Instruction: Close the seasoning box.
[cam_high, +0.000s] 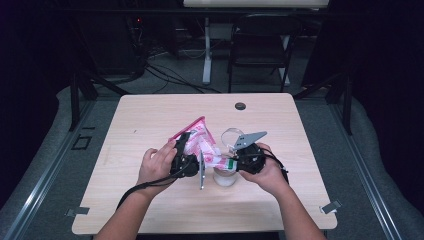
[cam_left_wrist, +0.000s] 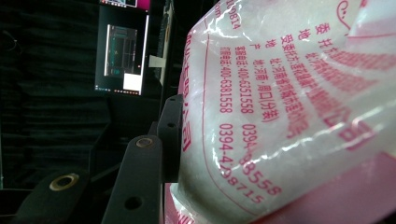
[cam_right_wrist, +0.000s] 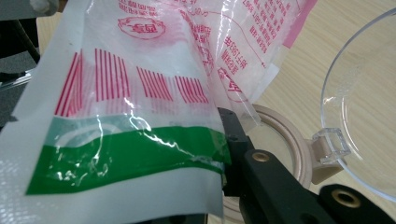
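High view: pink-and-white printed plastic bag (cam_high: 200, 142) held up over a round clear jar with beige rim (cam_high: 224, 176), near the middle of the light wooden table (cam_high: 150, 120). Jar's clear hinged lid (cam_high: 231, 135) flipped open on the far side of the jar. Left gripper (cam_high: 186, 159) just left of the jar, gripping the bag's upper body. Right gripper (cam_high: 239, 161) just right of the jar, on the bag's lower corner. Both hands level, forearms in from the near edge, converging on the jar.

Left gripper view: clamped on the bag, jaws closed against white film with pink print (cam_left_wrist: 280, 107), contents bulging beside the jaw. Gripper rolled sideways, dark room and a lit screen behind.

Right gripper view: pinched on the green-striped bottom edge of the bag (cam_right_wrist: 130, 154), directly above the jar mouth (cam_right_wrist: 280, 154). Open lid (cam_right_wrist: 359, 107) right of the jar.

Step, as a judgement: pouring the bag's contents into the jar, or lining up to. Whether anything flows: cannot tell. Next move likely calls for raising the left side, keeping the bag's opening over the jar mouth, steady grip on both ends. Risk: spill past the rim.
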